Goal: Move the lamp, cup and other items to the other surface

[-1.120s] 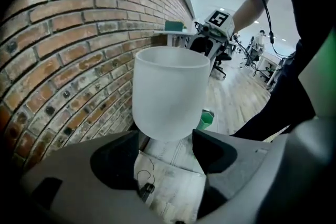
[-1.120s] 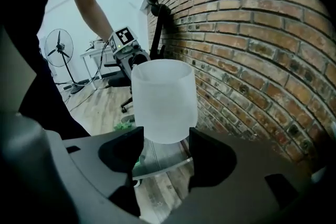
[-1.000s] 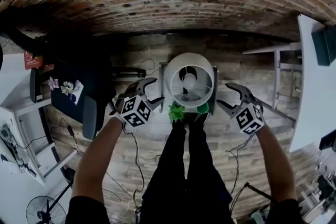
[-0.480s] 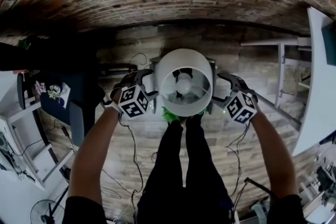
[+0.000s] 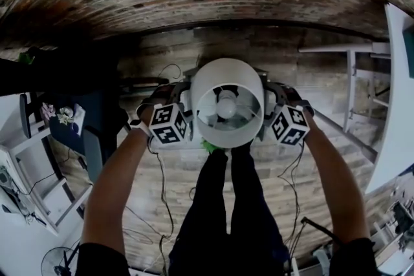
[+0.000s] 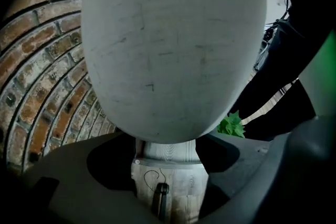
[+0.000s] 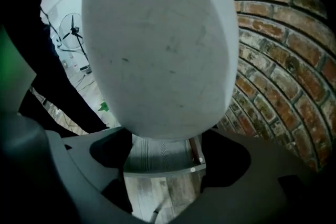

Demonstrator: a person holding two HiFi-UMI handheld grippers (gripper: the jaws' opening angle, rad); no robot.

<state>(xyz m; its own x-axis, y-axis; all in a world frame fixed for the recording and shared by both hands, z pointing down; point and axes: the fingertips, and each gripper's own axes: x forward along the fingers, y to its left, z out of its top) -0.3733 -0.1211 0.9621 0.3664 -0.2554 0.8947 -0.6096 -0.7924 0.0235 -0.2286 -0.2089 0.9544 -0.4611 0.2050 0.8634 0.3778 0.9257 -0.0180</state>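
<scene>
The lamp (image 5: 227,102) stands on a small desk (image 7: 157,157) at 12 o'clock. Its shade (image 6: 168,44) looks light and easily dented. The left tool (image 5: 173,95) at 9 and the right tool (image 5: 277,95) at 3 have just opened wide and grip nothing. Best cradle its sides gently.

**Lamp upright, green sprig at its edge**

I see the lamp (image 5: 227,132) from straight above: a white drum shade (image 6: 173,44), round and open-topped, with the bulb (image 5: 226,103) pale at its centre. It stands upright on a small grey-wood table (image 7: 157,157). The shade's cloth is plain and faintly scuffed. A bright green leafy piece (image 5: 208,147) pokes out at the shade's near edge; I can't tell what it rests on
</scene>
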